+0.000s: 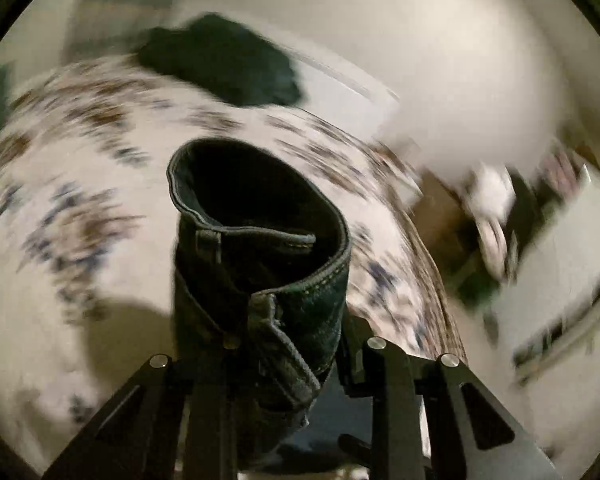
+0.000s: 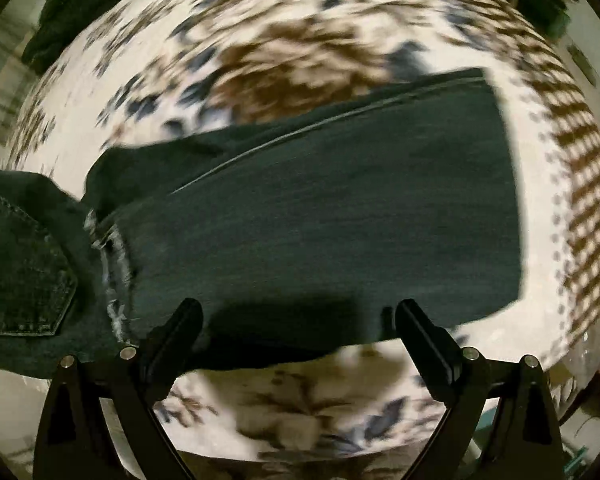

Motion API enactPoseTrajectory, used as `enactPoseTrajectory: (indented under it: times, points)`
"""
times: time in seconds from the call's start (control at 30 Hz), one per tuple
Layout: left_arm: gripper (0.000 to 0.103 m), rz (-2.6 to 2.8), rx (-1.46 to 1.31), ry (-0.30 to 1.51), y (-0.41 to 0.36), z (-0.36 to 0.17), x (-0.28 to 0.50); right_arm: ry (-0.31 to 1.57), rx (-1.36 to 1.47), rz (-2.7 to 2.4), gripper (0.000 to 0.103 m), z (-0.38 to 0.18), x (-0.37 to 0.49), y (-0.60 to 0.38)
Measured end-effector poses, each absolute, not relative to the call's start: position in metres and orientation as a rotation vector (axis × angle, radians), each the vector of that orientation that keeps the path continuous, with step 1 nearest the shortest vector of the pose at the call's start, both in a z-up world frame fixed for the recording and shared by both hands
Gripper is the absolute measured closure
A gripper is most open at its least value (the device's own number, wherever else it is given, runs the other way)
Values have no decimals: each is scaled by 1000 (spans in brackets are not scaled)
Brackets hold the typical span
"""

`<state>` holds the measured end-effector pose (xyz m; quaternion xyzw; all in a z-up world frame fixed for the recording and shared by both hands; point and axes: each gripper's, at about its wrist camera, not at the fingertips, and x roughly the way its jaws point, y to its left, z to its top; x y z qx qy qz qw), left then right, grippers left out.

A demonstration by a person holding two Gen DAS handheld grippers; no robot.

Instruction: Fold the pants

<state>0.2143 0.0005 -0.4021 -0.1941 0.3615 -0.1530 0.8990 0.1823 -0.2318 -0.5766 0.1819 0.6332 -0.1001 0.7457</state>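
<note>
Dark denim pants (image 2: 320, 216) lie on a floral bedspread (image 2: 292, 40), legs stretched to the right, a back pocket at the left. My right gripper (image 2: 298, 316) is open, its fingers spread just above the near edge of the legs. My left gripper (image 1: 288, 340) is shut on the pants' waistband (image 1: 260, 248), which stands up in a curl in front of the camera above the bedspread (image 1: 80, 208).
A dark garment (image 1: 220, 60) lies at the bed's far side. The bed's edge drops off at the right, with floor clutter (image 1: 492, 208) and white furniture (image 1: 560, 272) beyond. Both views are motion-blurred.
</note>
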Motion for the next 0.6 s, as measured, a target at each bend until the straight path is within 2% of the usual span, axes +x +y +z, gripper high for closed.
enactPoseTrajectory:
  times: [0.17, 0.23, 0.37, 0.43, 0.47, 0.5, 0.57, 0.6]
  points:
    - [81, -454, -217, 929, -116, -450, 231, 1384, 467, -341, 4, -578, 156, -313]
    - [81, -491, -147, 1074, -156, -485, 238, 1384, 481, -364, 4, -582, 143, -337]
    - [75, -462, -124, 1272, -178, -515, 243, 1370, 540, -333, 4, -581, 135, -379]
    - [62, -449, -198, 1289, -170, -506, 238, 1347, 580, -280, 4, -576, 139, -392]
    - [46, -441, -263, 1313, -158, -500, 239, 1331, 606, -240, 4, -573, 143, -396]
    - [35, -427, -293, 1319, -153, -495, 237, 1313, 629, -195, 4, -570, 150, -399]
    - [25, -351, -356, 1302, -129, -483, 230, 1296, 690, -91, 4, -568, 167, -395]
    - [25, -305, -362, 1282, -117, -476, 227, 1288, 724, -31, 4, -568, 179, -391]
